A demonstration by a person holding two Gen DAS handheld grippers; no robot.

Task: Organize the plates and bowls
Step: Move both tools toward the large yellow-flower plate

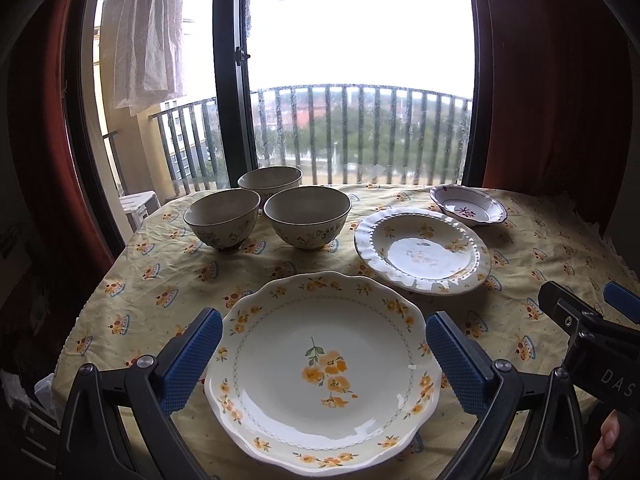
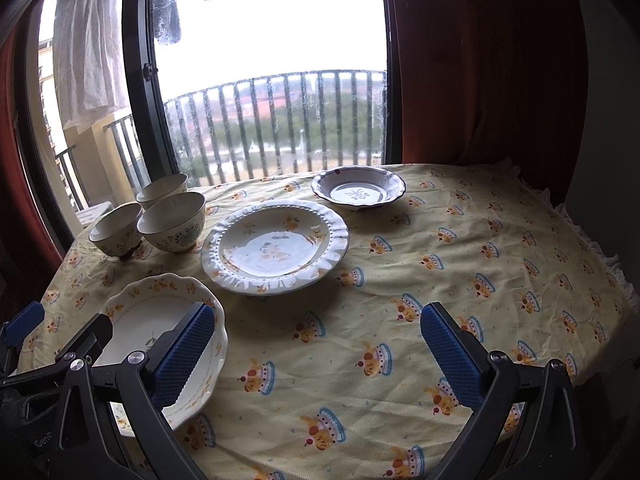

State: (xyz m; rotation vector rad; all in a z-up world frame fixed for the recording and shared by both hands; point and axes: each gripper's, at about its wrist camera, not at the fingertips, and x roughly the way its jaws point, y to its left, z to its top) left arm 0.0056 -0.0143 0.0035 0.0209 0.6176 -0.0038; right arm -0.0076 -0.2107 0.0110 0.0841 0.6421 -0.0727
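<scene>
**Plates and bowls sit on the yellow cloth**

The big flower plate [image 1: 324,364] lies closest, flat on the tablecloth [image 2: 400,320]. The left gripper [image 1: 320,364] has its jaws spread wide, one blue pad on each side of this plate, holding nothing. Behind the flower plate and a bit to the right sits the white frilly plate [image 1: 422,250]. Farther behind that is the small purple-edged dish [image 1: 468,205]. Three bowls [image 1: 307,216] stand close together behind the flower plate, to its left. The right gripper [image 2: 320,352] hangs just right of the flower plate, jaws wide apart and empty.
</scene>
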